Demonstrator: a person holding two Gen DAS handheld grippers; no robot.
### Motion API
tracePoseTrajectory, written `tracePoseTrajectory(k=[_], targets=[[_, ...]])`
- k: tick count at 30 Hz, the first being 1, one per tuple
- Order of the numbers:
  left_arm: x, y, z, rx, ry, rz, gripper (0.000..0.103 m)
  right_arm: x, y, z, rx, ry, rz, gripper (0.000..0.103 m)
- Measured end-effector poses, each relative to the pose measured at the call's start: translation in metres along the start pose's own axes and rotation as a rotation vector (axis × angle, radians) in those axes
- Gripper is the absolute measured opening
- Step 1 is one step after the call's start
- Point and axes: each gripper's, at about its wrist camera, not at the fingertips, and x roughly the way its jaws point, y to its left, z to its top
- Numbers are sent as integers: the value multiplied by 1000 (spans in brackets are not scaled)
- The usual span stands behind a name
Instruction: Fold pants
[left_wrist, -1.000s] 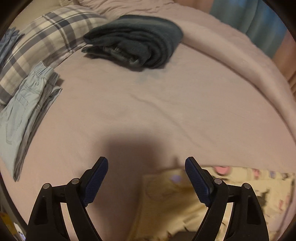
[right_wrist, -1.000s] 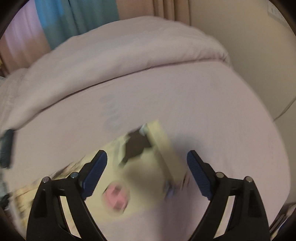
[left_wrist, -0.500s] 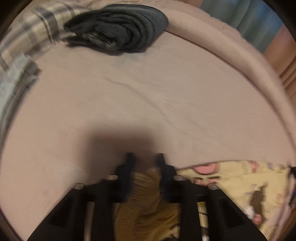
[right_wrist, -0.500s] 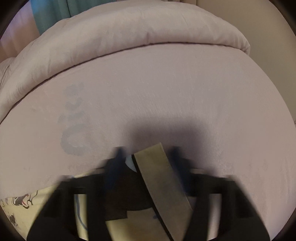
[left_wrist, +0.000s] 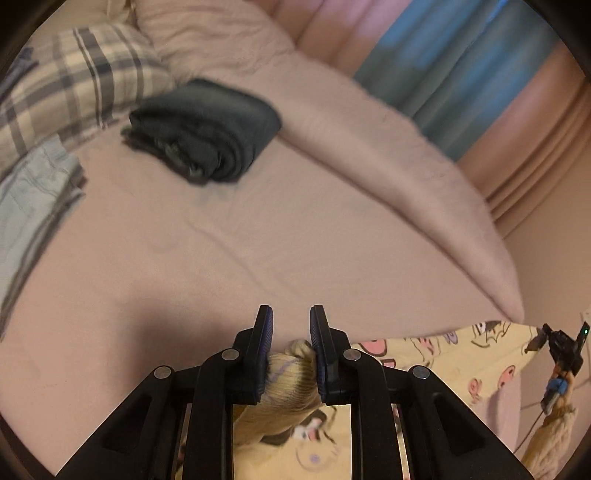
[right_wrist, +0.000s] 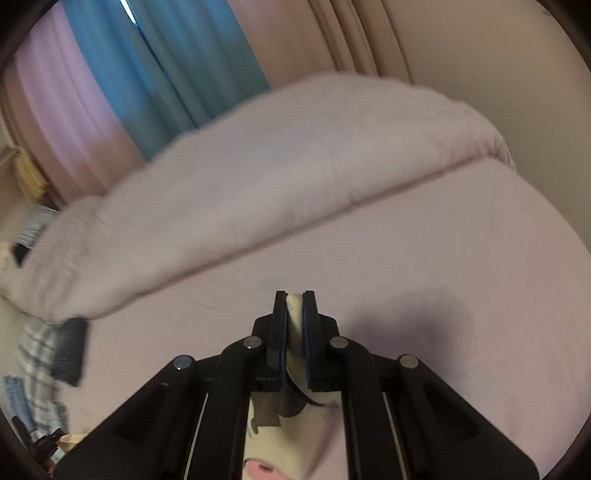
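The left gripper (left_wrist: 291, 325) sits at the bottom centre of its view, jaws clamped on a bunched, ribbed yellow edge of the pants (left_wrist: 436, 373) — pale yellow fabric printed with pink and dark cartoon figures. From that grip the cloth spreads toward the lower right of the frame, over the bed (left_wrist: 258, 236).

The right gripper (right_wrist: 294, 310) is also at the bottom centre of its own view, jaws pressed together on a thin cream strip of the same pants (right_wrist: 280, 454), which hang below between the gripper's arms.

In the upper left of the left view a dark folded garment (left_wrist: 207, 125) lies on the bed, with a plaid pillow (left_wrist: 70, 85) and a light blue folded garment (left_wrist: 33, 199) further left. A rolled pink duvet (right_wrist: 258, 177) crosses the middle of the right view, a blue curtain (right_wrist: 162, 62) above it.
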Motion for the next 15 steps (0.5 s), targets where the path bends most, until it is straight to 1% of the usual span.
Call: tracePoseTrajectory(k=[2, 3, 4, 6, 7, 10, 12, 13, 15], targets=[[-19, 1, -10, 5, -12, -23, 19, -40, 4, -4, -20, -47, 49, 7], [-28, 4, -18, 11, -13, -37, 19, -54, 1, -6, -25, -66, 60, 7], [-34, 7, -25, 20, -12, -38, 19, -72, -2, -15, -28, -80, 70, 7], [-37, 16, -38, 28, 3, -11, 19, -106, -15, -36, -16, -101, 77, 7], [-39, 24, -51, 25, 20, 2, 19, -122, -27, -51, -3, -106, 80, 7], [-34, 48, -84, -24, 99, 12, 19, -139, -71, -89, 47, -92, 46, 8], [-26, 62, -103, -56, 154, 23, 19, -139, -102, -121, 91, -48, 27, 8], [-22, 67, -113, -71, 182, 29, 19, -137, -120, -145, 127, -13, 13, 8], [-16, 69, -126, -68, 211, 54, 19, -126, -140, -177, 181, 44, -10, 8]])
